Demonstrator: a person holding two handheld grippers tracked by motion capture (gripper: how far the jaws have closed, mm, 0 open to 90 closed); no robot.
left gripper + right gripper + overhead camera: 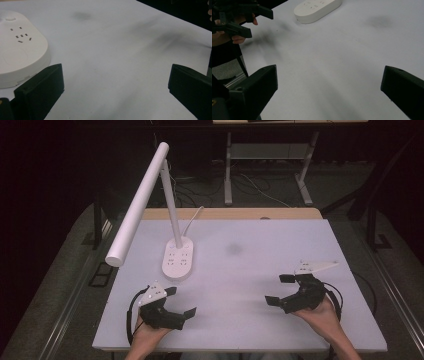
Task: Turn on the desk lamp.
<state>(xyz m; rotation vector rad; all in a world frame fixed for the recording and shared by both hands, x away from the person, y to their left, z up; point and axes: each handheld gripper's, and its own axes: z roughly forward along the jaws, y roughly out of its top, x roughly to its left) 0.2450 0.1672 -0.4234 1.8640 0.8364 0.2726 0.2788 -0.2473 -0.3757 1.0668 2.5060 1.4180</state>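
Two grippers are held low over the white table, well apart. Left gripper: jaws spread wide, nothing between them. Right gripper: jaws likewise spread, nothing held. A white desk lamp is seen standing on its socket base at the table's left, just beyond the left gripper.

White table; lamp base with sockets standing on it

left claw: jaws spread wide | right claw: jaws spread wide, hand-held
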